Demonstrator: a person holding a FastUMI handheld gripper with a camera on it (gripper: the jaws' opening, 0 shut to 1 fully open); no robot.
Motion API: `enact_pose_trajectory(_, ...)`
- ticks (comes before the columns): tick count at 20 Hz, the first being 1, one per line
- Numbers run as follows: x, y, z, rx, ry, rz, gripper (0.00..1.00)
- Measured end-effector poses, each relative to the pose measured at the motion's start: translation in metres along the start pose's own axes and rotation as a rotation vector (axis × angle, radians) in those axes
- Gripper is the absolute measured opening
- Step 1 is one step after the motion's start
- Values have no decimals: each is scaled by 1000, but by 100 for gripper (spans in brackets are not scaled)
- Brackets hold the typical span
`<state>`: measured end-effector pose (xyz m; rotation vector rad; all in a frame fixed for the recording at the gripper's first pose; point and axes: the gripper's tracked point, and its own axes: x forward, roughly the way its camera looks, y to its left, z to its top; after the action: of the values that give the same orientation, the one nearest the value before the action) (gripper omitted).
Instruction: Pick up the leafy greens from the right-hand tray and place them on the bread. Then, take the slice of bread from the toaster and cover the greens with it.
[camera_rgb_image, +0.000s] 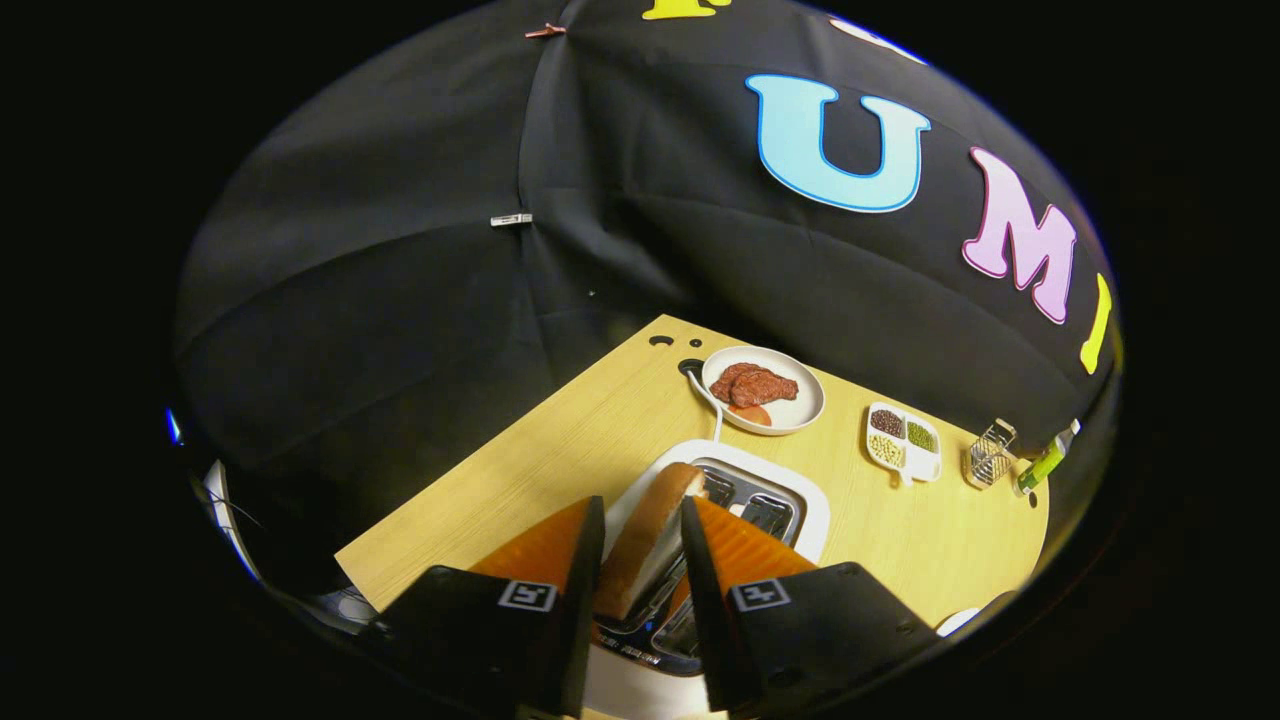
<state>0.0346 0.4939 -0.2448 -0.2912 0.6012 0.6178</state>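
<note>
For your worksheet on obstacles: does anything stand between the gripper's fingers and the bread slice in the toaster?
Nothing visible does. The bread slice stands in the toaster slot, right between the fingers of the gripper, one on each side. Whether both already press on it cannot be told. The plate of meat and divided dish lie beyond.

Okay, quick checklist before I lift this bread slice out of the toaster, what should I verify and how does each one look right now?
1. Bread slice sits between the gripper fingers: ok.
2. Both fingers pressing on the slice: cannot tell; they flank it closely, but contact is unclear.
3. Slice stands up out of the toaster slot, free to lift: ok.
4. Toaster cord lies beyond the toaster, away from the fingers: ok.
5. Plate of meat and divided dish stand apart from the toaster: ok.
6. Greens already on the lower bread: cannot tell.
</note>
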Motion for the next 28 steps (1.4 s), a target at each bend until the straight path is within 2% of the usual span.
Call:
enact_pose_trajectory(2,-2,-7,-1,-1,11,-20,31)
enact_pose_trajectory(4,-2,-8,-2,39,18,-6,19)
enact_pose_trajectory(6,-1,-11,0,69,26,14,16)
enact_pose_trajectory(8,-5,-10,8,84,17,57,15)
enact_pose_trajectory(16,-50,-33,64,106,-78,112,15)
enact_pose_trajectory(23,-93,-99,96,205,-166,89,15)
enact_pose_trajectory(28,-112,-161,71,296,-169,37,14)
